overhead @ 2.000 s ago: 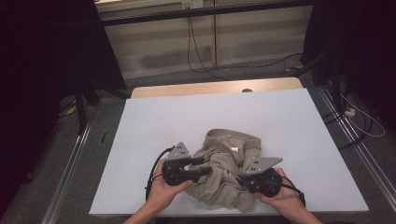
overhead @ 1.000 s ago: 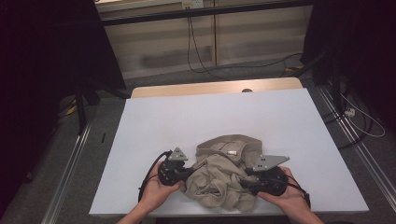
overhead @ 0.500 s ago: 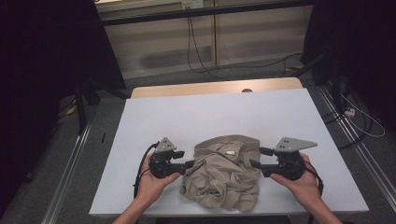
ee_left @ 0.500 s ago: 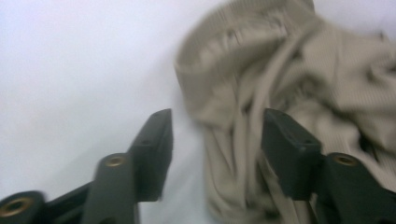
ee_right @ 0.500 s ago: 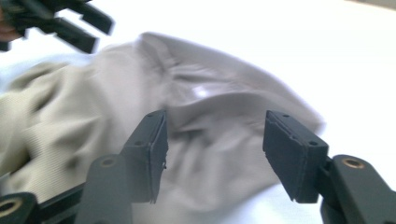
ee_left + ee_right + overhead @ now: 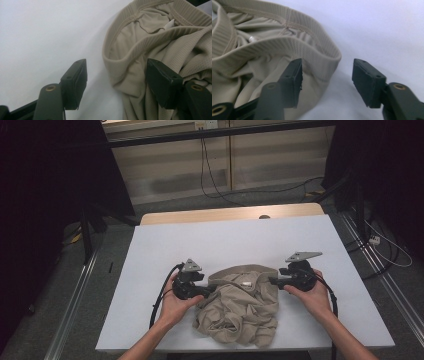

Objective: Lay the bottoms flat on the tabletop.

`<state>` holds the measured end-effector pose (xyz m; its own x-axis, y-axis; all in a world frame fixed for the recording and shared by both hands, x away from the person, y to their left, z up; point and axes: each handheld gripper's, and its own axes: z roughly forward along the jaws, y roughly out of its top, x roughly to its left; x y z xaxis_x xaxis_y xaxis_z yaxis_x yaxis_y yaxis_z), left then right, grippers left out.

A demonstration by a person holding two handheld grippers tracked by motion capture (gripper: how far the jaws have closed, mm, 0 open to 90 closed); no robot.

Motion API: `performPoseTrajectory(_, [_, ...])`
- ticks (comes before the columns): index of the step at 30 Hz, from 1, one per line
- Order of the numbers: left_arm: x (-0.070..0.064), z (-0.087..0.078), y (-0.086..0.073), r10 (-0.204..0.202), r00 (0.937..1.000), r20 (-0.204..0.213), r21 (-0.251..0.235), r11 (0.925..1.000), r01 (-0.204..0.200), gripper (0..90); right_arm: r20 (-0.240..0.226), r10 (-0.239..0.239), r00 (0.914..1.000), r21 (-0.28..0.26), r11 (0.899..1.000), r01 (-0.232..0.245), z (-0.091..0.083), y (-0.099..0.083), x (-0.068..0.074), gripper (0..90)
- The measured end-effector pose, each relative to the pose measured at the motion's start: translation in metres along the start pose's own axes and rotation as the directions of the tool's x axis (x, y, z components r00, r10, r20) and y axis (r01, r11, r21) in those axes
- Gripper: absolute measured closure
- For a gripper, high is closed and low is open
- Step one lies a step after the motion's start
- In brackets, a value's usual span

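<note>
Garment (image 6: 240, 305) waistband toward table's far edge

Pretty dim room. White-topped table (image 6: 225, 240) with a wood strip along the far edge, grey floor (image 6: 75, 285) around it, black curtains (image 6: 45, 175) either side, cables (image 6: 215, 175) trailing behind.

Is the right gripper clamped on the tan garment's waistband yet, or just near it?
Not clamped. In the right gripper view the right gripper stands open, its jaws straddling the waistband corner of the tan garment; whether a jaw brushes the cloth I cannot tell.
</note>
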<state>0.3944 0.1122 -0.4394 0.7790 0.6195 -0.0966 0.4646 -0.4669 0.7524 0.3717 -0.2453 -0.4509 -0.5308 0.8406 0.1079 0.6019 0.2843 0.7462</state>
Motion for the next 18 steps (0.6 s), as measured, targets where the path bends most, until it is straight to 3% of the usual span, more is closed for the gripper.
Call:
performPoseTrajectory(3, [0.001, 0.006, 0.000, -0.048, 0.9988, 0.008, 0.005, 0.9988, 0.048, 53.0, 0.005, -0.005, 1.0000, -0.011, 1.000, 0.005, 0.009, 0.003, 0.000, 69.3])
performPoseTrajectory(4, [0.002, 0.008, 0.001, -0.056, 0.9983, 0.018, 0.006, 0.9984, 0.056, 62.1, 0.016, -0.005, 0.9999, -0.011, 1.000, 0.005, 0.010, 0.005, 0.000, 75.2])
performPoseTrajectory(5, [0.003, 0.009, 0.002, -0.067, 0.9975, 0.023, 0.004, 0.9978, 0.067, 76.6, 0.029, -0.003, 0.9996, -0.025, 1.000, 0.004, 0.011, 0.010, -0.001, 81.1])
performPoseTrajectory(9, [0.015, 0.009, 0.010, -0.132, 0.9910, 0.021, -0.024, 0.9909, 0.132, 83.9, 0.049, 0.013, 0.9987, -0.047, 0.999, -0.010, 0.010, 0.017, -0.009, 82.8])
performPoseTrajectory(13, [0.031, 0.005, 0.020, -0.174, 0.9846, -0.021, -0.066, 0.9829, 0.172, 84.6, 0.082, 0.041, 0.9958, -0.065, 0.997, -0.035, 0.012, 0.022, -0.020, 82.8])
performPoseTrajectory(16, [0.039, 0.008, 0.025, -0.182, 0.9823, -0.042, -0.067, 0.9815, 0.179, 85.0, 0.069, 0.055, 0.9961, -0.084, 0.995, -0.049, 0.014, 0.024, -0.022, 82.7])
performPoseTrajectory(18, [0.043, 0.013, 0.026, -0.173, 0.9824, -0.070, -0.051, 0.9841, 0.170, 84.9, 0.085, 0.043, 0.9955, -0.082, 0.996, -0.036, 0.018, 0.025, -0.021, 82.5])
